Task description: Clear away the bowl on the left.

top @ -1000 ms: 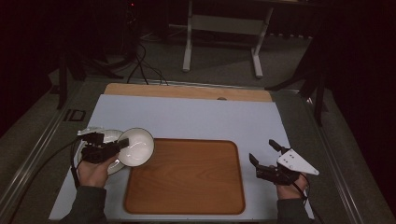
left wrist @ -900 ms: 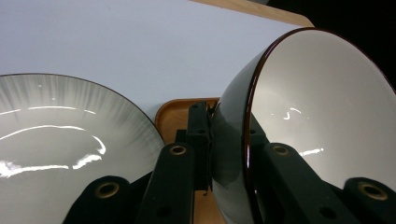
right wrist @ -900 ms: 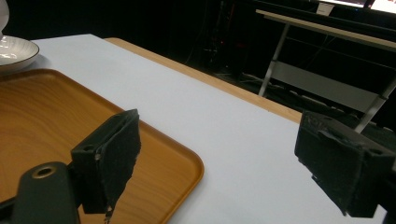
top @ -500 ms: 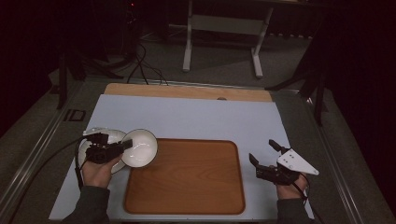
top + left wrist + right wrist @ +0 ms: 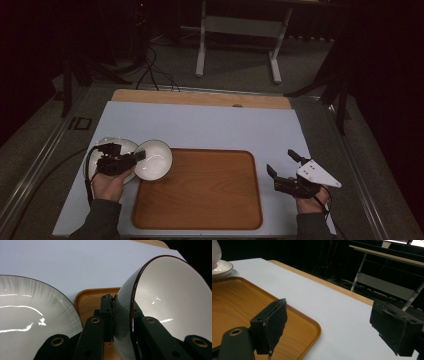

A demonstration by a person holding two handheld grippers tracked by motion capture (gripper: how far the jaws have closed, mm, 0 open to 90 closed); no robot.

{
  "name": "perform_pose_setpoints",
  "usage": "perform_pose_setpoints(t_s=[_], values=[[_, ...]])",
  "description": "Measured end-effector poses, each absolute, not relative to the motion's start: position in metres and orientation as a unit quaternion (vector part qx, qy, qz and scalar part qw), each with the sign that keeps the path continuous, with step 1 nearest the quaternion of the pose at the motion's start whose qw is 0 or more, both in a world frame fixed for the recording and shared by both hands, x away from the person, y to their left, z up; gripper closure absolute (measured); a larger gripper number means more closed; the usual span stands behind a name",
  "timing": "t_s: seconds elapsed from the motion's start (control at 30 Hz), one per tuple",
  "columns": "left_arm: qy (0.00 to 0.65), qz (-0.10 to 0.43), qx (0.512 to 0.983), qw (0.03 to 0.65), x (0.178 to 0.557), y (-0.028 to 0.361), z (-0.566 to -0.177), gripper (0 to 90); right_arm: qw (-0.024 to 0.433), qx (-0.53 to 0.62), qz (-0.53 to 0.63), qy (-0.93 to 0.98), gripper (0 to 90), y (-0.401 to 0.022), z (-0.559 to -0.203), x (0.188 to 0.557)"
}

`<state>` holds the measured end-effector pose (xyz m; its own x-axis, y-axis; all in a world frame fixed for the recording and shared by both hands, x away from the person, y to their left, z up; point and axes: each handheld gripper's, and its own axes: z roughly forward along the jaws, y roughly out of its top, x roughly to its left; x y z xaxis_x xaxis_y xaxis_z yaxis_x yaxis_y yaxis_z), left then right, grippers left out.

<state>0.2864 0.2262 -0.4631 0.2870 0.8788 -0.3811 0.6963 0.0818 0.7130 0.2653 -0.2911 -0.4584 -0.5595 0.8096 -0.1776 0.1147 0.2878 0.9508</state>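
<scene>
White ceramic, a bowl (image 5: pixel 154 159) tipped on edge hangs clamped by its rim in the left gripper (image 5: pixel 134 158), at about nine o'clock of the wooden tray (image 5: pixel 200 210), its far edge over the tray's corner. The step in hand looks like carrying the bowl onto the tray; next it needs levelling and lowering onto the wood before the jaws let go. At the bowl's nine o'clock, a plate (image 5: pixel 111 145) lies just beside it on the pale mat (image 5: pixel 210 125), close enough to clip. At the tray's three o'clock, the right gripper (image 5: pixel 280 167) waits, jaws wide apart and empty.
</scene>
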Motion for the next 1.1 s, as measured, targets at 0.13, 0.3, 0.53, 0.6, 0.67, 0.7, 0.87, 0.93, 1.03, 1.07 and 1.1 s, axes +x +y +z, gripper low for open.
perform_pose_setpoints(t_s=[0.13, 0.3, 0.53, 0.6, 0.67, 0.7, 0.87, 0.93, 1.03, 1.07, 1.1], values=[[0.587, 0.103, 0.673, 0.438, 0.287, 0.223, -0.464, 81.1, 0.343, 0.319, 0.504, 0.726, 13.8, -0.291, -0.458, 0.265], [0.586, 0.103, 0.676, 0.434, 0.288, 0.219, -0.466, 81.1, 0.344, 0.318, 0.504, 0.725, 13.8, -0.291, -0.458, 0.265], [0.583, 0.101, 0.682, 0.43, 0.289, 0.216, -0.468, 81.1, 0.344, 0.318, 0.504, 0.725, 13.8, -0.291, -0.458, 0.265], [0.583, 0.1, 0.682, 0.429, 0.289, 0.214, -0.468, 81.0, 0.344, 0.318, 0.504, 0.726, 13.8, -0.291, -0.458, 0.265], [0.582, 0.1, 0.685, 0.427, 0.289, 0.214, -0.469, 81.0, 0.344, 0.318, 0.504, 0.726, 13.8, -0.291, -0.458, 0.265], [0.581, 0.099, 0.686, 0.427, 0.289, 0.213, -0.469, 81.1, 0.344, 0.318, 0.504, 0.726, 13.8, -0.291, -0.458, 0.265], [0.581, 0.097, 0.688, 0.424, 0.29, 0.21, -0.471, 81.0, 0.343, 0.319, 0.504, 0.726, 13.8, -0.291, -0.458, 0.265], [0.58, 0.097, 0.689, 0.422, 0.29, 0.208, -0.471, 81.0, 0.343, 0.319, 0.503, 0.726, 13.8, -0.291, -0.458, 0.265], [0.578, 0.097, 0.693, 0.42, 0.291, 0.206, -0.472, 81.0, 0.343, 0.319, 0.503, 0.726, 13.8, -0.291, -0.458, 0.265], [0.578, 0.097, 0.693, 0.42, 0.291, 0.206, -0.472, 81.0, 0.343, 0.319, 0.503, 0.726, 13.8, -0.291, -0.458, 0.265], [0.578, 0.096, 0.695, 0.418, 0.291, 0.205, -0.473, 81.0, 0.343, 0.319, 0.503, 0.726, 13.8, -0.291, -0.458, 0.265]])
